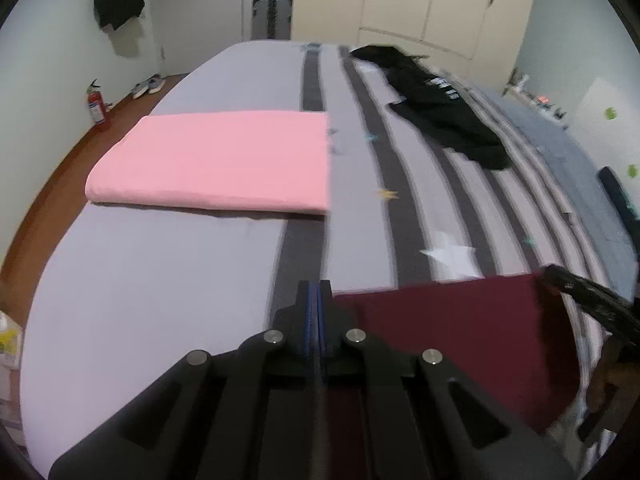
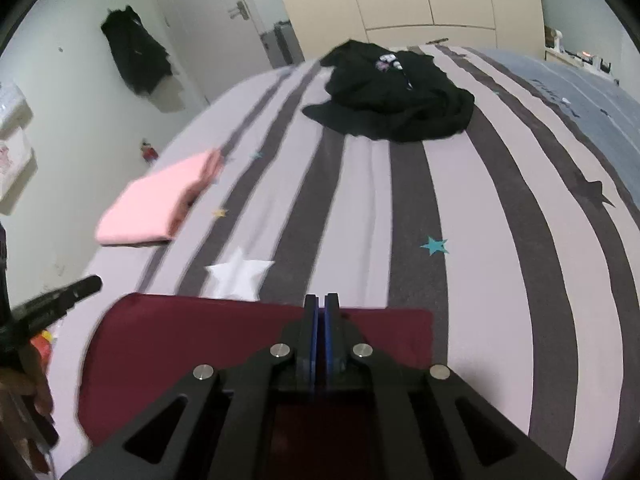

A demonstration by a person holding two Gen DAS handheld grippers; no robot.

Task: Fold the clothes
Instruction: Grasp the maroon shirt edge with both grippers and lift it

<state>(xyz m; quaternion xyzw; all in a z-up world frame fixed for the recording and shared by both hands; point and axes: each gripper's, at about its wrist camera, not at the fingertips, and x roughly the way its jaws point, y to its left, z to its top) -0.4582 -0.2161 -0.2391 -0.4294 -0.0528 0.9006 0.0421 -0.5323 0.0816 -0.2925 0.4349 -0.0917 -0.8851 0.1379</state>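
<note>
The bed [image 2: 480, 200] carries three garments: a black heap [image 2: 396, 100] far off, a folded pink piece [image 1: 216, 160] to the left, and a maroon one [image 2: 200, 344] nearest. To finish well, leave the maroon edges square and its top smooth. It lies under both tongs; the left gripper [image 1: 318, 292] and right gripper [image 2: 321, 306] are clenched, seemingly on nothing, though blur hides contact.
</note>
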